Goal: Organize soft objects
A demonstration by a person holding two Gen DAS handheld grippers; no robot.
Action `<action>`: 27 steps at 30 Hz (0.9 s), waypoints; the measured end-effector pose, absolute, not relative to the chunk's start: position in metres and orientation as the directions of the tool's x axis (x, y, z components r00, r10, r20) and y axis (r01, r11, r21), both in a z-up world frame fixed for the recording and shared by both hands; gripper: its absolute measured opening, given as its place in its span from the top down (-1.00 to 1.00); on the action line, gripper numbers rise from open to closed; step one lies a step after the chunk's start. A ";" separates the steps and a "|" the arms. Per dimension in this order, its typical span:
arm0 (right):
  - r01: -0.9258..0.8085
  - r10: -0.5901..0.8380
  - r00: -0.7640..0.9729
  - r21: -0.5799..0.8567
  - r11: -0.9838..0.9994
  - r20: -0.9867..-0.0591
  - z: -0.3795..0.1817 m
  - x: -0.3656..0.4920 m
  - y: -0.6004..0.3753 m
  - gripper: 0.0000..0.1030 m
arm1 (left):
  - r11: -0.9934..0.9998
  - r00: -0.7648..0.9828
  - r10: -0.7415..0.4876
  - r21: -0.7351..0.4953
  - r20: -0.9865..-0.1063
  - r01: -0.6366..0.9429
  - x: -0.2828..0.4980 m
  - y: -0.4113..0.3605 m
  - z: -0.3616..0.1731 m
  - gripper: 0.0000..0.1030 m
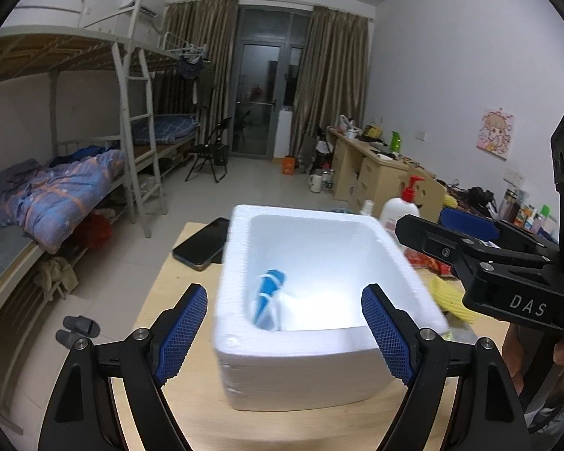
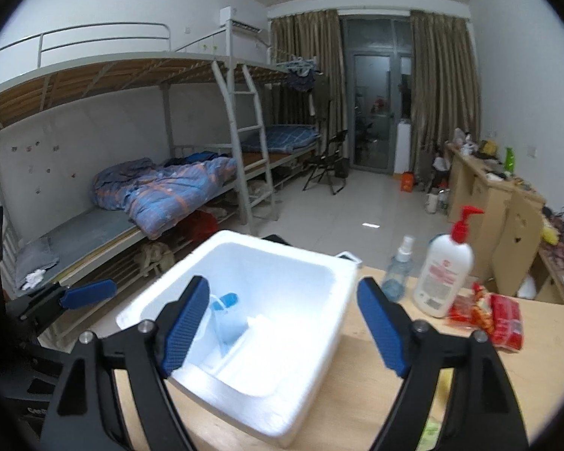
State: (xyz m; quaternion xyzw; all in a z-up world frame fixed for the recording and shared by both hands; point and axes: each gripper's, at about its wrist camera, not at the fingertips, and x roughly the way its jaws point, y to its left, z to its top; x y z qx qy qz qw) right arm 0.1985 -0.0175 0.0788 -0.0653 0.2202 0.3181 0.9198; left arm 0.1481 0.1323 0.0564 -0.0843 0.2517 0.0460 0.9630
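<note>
Left gripper [image 1: 284, 332] and right gripper [image 2: 282, 325]: jaws wide apart, gripping nothing. Blue-and-white soft item [image 1: 269, 298] lies inside foam box [image 1: 319, 372], centre frame, beyond the fingertips.

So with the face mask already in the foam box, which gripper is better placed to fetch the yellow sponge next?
Probably the right gripper: its jaws are open and empty, and the yellow sponge lies on its side of the foam box. The left gripper, also open, faces the box.

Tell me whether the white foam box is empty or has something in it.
Not empty. The white foam box has no lid on, and a blue and white soft item lies inside against its left wall.
</note>
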 end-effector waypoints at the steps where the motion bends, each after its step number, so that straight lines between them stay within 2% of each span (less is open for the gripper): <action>1: -0.608 0.551 0.706 0.019 0.794 -0.445 0.079 0.198 -0.020 -0.63 | 0.983 0.870 0.039 -0.138 -0.491 -0.122 0.148 0.129 0.057 -0.65; 12: -0.472 0.439 0.795 0.027 0.881 -0.418 0.077 0.186 -0.088 -0.65 | 0.992 0.872 -0.072 -0.123 -0.483 0.014 0.153 0.076 0.063 -0.65; 16: -0.407 0.382 0.834 0.023 0.913 -0.397 0.074 0.178 -0.116 -0.93 | 0.991 0.865 -0.118 -0.115 -0.488 0.070 0.156 0.053 0.064 -0.65; 20: -0.352 0.335 0.856 0.031 0.935 -0.394 0.069 0.169 -0.146 -1.00 | 0.986 0.856 -0.164 -0.112 -0.491 0.124 0.154 0.030 0.063 -0.65; 27: -0.297 0.294 0.871 0.057 0.953 -0.394 0.061 0.157 -0.189 -1.00 | 0.973 0.836 -0.231 -0.109 -0.498 0.204 0.152 -0.012 0.060 -0.65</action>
